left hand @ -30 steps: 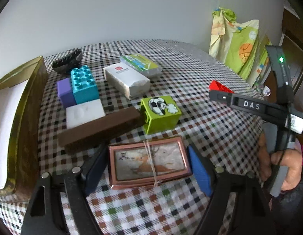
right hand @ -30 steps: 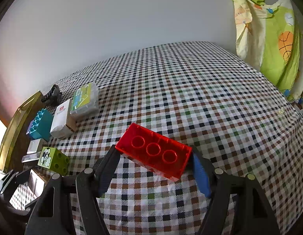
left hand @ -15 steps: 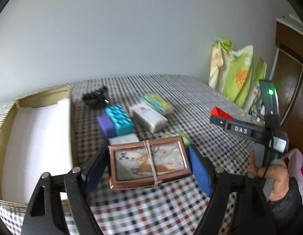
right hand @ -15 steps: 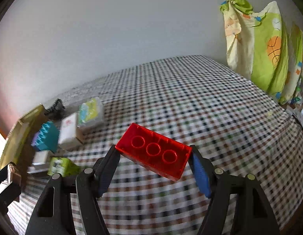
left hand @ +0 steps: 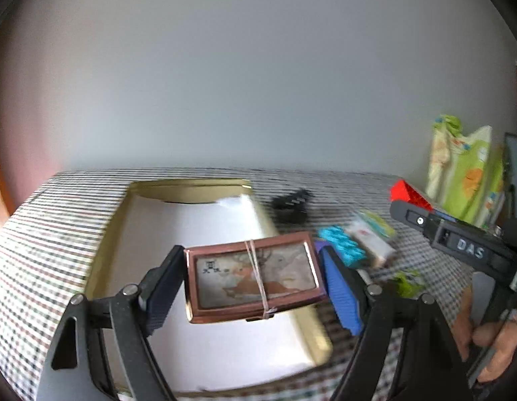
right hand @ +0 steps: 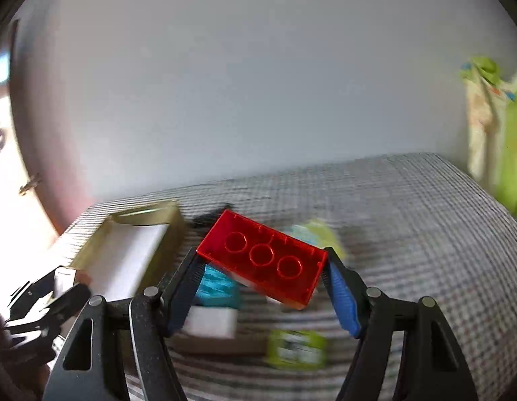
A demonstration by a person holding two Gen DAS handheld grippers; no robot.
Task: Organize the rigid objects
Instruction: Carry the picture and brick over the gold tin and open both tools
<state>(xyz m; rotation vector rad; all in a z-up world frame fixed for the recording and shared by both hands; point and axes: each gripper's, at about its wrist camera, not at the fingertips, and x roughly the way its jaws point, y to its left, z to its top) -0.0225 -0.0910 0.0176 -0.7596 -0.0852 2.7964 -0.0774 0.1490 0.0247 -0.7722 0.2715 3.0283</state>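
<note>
My left gripper (left hand: 253, 282) is shut on a copper-framed tin with a deer picture (left hand: 253, 279), bound by a rubber band, and holds it in the air over the gold box (left hand: 101, 250) with its white lining. My right gripper (right hand: 263, 272) is shut on a translucent red brick (right hand: 263, 260), carried above the checked cloth. That red brick (left hand: 409, 195) and the right gripper's body show at the right of the left wrist view. In the right wrist view the gold box (right hand: 91, 247) lies to the left, with the left gripper at the lower left edge.
On the checked cloth (right hand: 425, 234) lie a teal brick (right hand: 216, 290), a white block (right hand: 210, 322), a brown bar (right hand: 218, 346), a green cube (right hand: 295, 349), packets (left hand: 369, 237) and a black brush (left hand: 290, 202). A green patterned cloth (left hand: 466, 170) hangs at the right.
Both grippers rose and swung left with their loads. The tin went from the cloth near the brown bar to above the gold box. The red brick now hangs over the cluster of blocks.
</note>
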